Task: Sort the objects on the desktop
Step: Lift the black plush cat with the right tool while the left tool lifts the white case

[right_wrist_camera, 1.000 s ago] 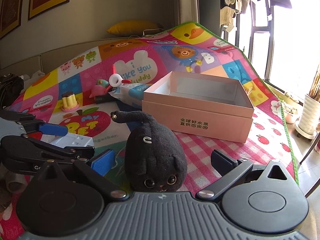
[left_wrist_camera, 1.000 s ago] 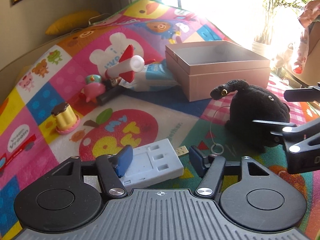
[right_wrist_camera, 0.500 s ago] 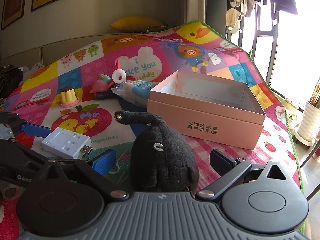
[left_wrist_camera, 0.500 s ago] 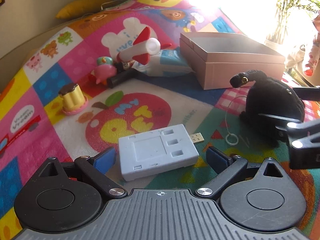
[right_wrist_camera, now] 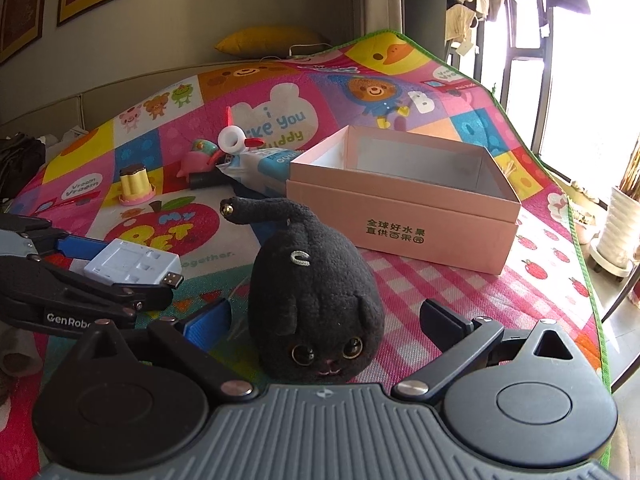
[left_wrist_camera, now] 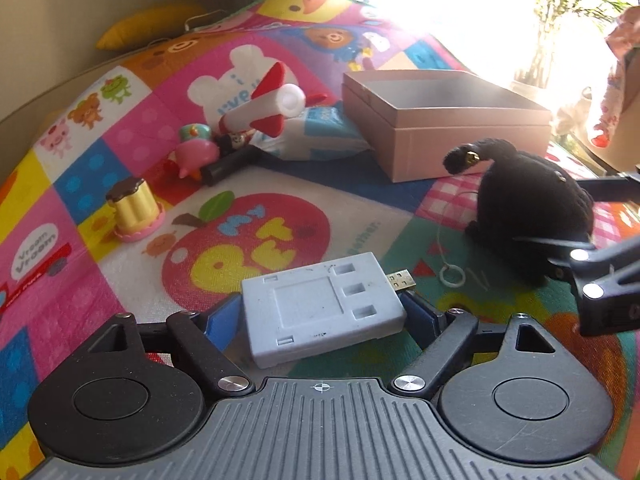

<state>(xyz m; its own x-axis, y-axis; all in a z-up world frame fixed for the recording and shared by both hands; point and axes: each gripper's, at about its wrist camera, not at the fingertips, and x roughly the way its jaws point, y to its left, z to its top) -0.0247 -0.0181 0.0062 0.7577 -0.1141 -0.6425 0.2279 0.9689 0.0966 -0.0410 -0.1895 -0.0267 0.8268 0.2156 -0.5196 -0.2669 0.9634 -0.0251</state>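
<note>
A white USB charger box (left_wrist_camera: 320,304) lies on the colourful play mat (left_wrist_camera: 100,312) between the fingers of my left gripper (left_wrist_camera: 322,316). Its jaws are closing, and both blue pads (left_wrist_camera: 222,320) touch the box's sides. A black cat plush (right_wrist_camera: 316,296) sits on the mat between the fingers of my right gripper (right_wrist_camera: 324,320), which is open with a gap on each side. The open pink box (right_wrist_camera: 404,208) stands behind the plush. In the left wrist view the plush (left_wrist_camera: 528,208) and the right gripper's fingers are at the right.
Behind the apple print lie a red-and-white toy rocket (left_wrist_camera: 268,108), a pink toy (left_wrist_camera: 196,152), a black stick (left_wrist_camera: 228,168), a wipes pack (left_wrist_camera: 320,132) and a pudding toy (left_wrist_camera: 134,208). A white string loop (left_wrist_camera: 452,276) lies by the plush. A window and a plant pot (right_wrist_camera: 618,232) are on the right.
The left gripper's jaws spread wide from over the charger box, then came in against its two sides. The right gripper stayed open around the plush.
</note>
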